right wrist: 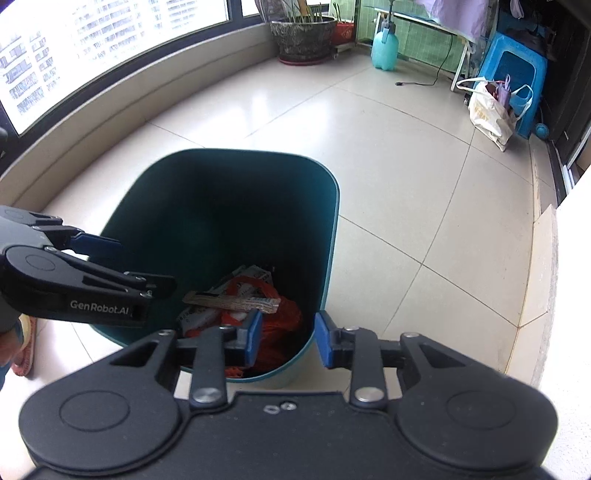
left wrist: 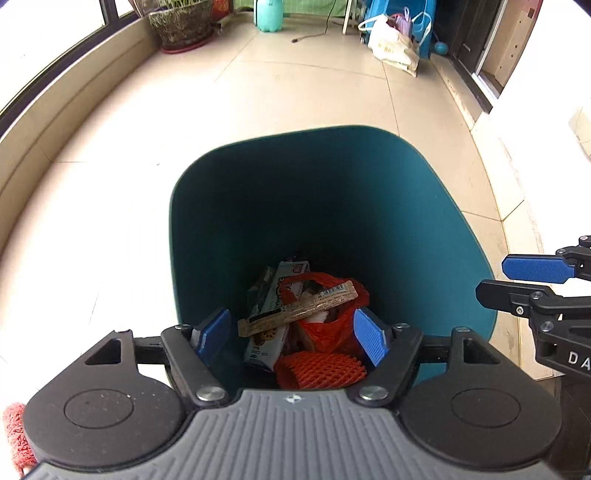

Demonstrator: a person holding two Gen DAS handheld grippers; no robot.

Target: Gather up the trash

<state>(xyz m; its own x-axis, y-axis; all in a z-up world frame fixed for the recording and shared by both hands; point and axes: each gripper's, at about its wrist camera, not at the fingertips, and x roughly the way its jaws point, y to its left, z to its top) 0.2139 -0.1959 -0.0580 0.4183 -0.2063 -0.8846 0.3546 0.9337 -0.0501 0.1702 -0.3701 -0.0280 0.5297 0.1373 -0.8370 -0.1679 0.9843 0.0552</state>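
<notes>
Both grippers hover over the bin [left wrist: 229, 221] at frame centre: left gripper [left wrist: 291, 334] gaping wide, right gripper [right wrist: 288, 339] part open, both empty. Trash lies at the bottom: wrapper [left wrist: 299, 308], red bag [left wrist: 332, 328], foam net [left wrist: 321, 371]. Light, crinkly, soft; pinch an edge.

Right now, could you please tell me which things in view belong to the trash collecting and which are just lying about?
Part of the job:
- teal trash bin
- long tan wrapper
- orange plastic bag
- orange foam fruit net
- snack packet
- left gripper, open
- right gripper, open

Just lying about:
- potted plant
- teal spray bottle
- white tote bag
- blue stool
</notes>
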